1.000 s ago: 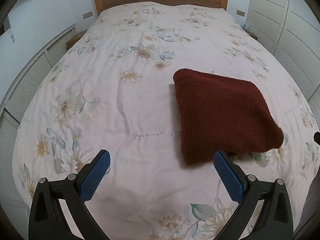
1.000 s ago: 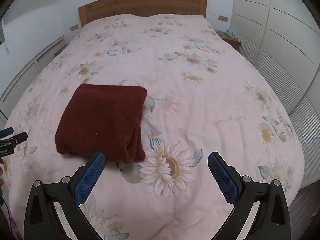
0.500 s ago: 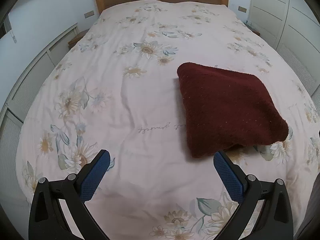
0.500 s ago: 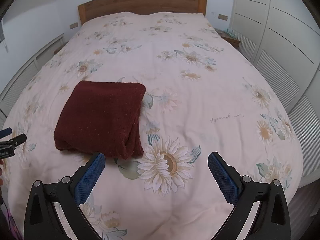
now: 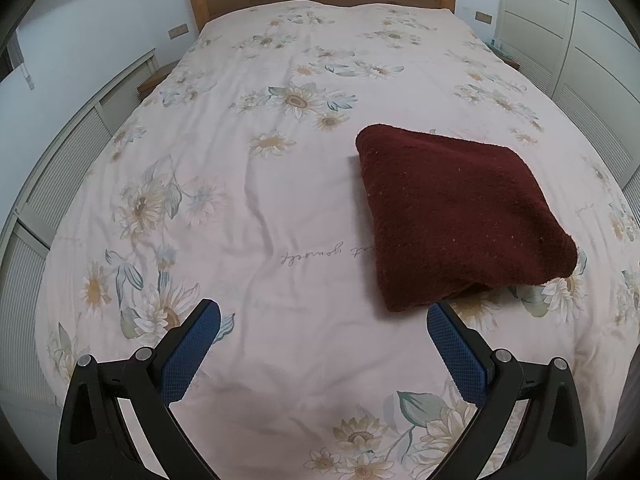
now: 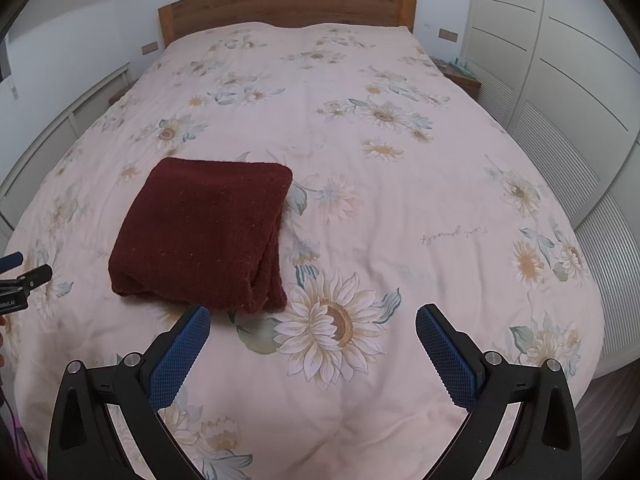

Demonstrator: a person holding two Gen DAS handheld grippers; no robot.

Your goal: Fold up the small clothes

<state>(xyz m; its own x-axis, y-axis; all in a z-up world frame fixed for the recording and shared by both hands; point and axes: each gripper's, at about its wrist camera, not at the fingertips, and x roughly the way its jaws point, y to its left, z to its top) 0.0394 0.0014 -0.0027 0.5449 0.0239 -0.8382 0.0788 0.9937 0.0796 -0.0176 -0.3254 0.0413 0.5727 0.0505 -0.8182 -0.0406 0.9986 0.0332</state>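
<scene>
- Left hand-held gripper (image 5: 323, 326): jaws spread wide, nothing between the blue pads (image 5: 190, 354), hovering over the bedspread (image 5: 256, 200), no contact.
- Right hand-held gripper (image 6: 313, 326): also wide, empty, above the bedspread near the foot of the bed.
- Folded dark-red knit garment (image 5: 456, 216): lies flat on the bedspread, ahead and right of the left hand-held gripper, its near corner just beyond the right pad; in the right wrist view it is ahead-left (image 6: 204, 236), near edge just past the left pad.
- Garment touches neither hand-held gripper.
- Farther out: wooden headboard (image 6: 286, 2) at the far end, white louvred wardrobe doors (image 6: 560, 80) to the right.
</scene>
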